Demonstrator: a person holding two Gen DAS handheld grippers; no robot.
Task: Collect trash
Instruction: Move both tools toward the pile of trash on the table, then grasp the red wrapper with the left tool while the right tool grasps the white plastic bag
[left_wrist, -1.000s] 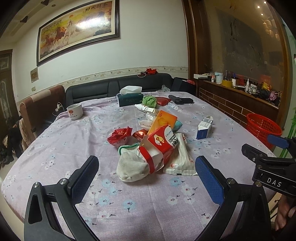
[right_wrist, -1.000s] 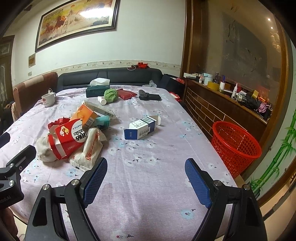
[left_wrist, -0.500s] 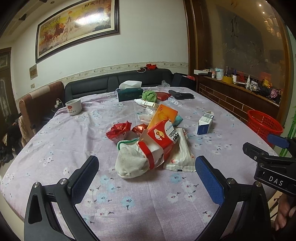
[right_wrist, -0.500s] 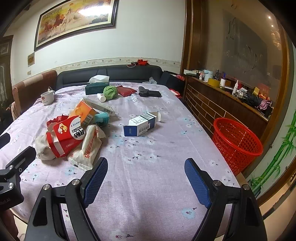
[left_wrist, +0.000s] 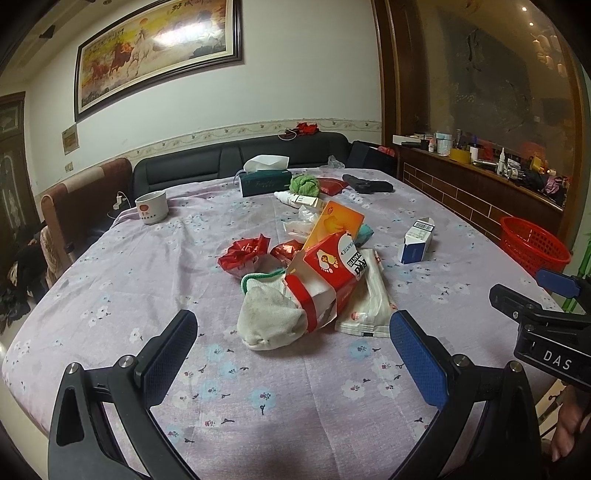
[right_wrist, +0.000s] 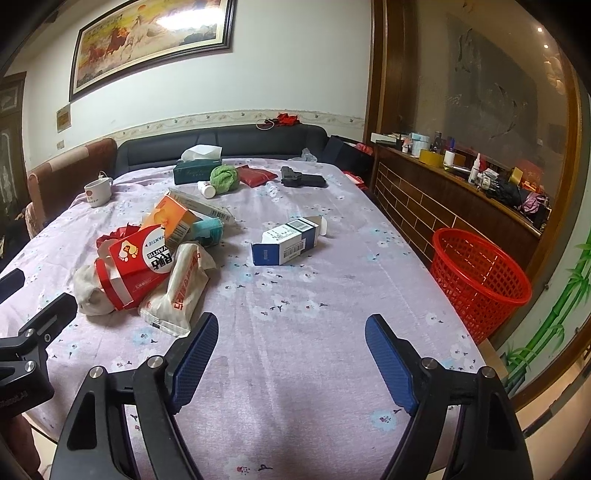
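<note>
Hand-held grippers (left_wrist: 291, 354) (right_wrist: 291, 354) agape above table (right_wrist: 332, 295)

Floral-clothed table (left_wrist: 147, 280) under litter pile (left_wrist: 317, 273)

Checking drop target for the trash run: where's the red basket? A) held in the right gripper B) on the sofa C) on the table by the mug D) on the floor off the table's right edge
D: the red basket stands below the tabletop, beside the right edge of the table, next to the brick-faced counter.
</note>
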